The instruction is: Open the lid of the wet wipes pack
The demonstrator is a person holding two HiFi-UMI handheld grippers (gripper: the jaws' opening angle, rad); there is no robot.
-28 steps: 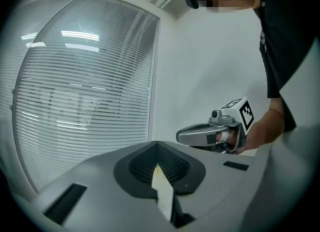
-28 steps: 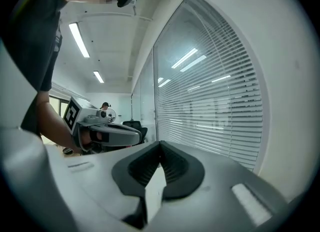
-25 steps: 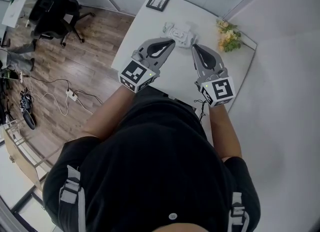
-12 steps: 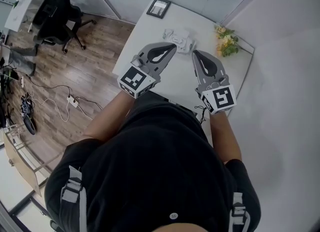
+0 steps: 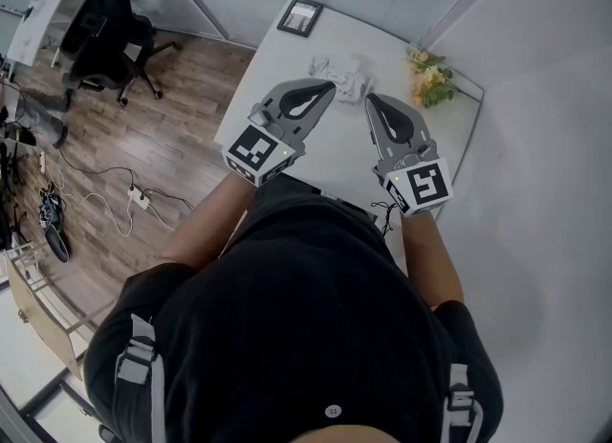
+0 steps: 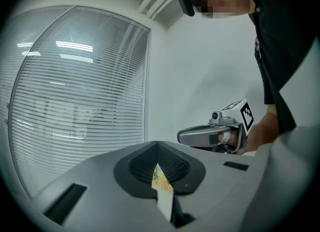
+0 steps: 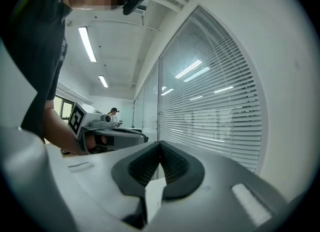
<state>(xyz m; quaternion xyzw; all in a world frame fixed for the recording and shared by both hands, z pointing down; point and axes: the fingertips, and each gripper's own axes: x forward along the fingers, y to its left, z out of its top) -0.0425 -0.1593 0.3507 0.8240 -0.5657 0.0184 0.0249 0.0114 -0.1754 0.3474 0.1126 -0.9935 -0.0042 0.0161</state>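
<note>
Both grippers have risen slightly over the table since a second ago. The left gripper (image 5: 329, 85) and the right gripper (image 5: 369, 99) sit at upper centre of the head view. Each has its jaws closed tip to tip with nothing between them (each gripper view shows bare pads). The wet wipes pack (image 5: 346, 76) lies on the white table (image 5: 335, 144) just above their tips, with flowers (image 5: 430, 77) to its right.

**A:** Clothing?

**B:** Black short-sleeved top (image 5: 306, 326). Grey buckled straps (image 5: 134, 374) on both shoulders.

**A:** Rig?

**B:** Left gripper (image 5: 326, 88) and right gripper (image 5: 371, 99) have grey shells and black ribbed pads (image 6: 142, 163). Each carries a white cube (image 5: 256, 152) with black square markers. Thin black cable (image 5: 386, 211) at the right wrist.
</note>
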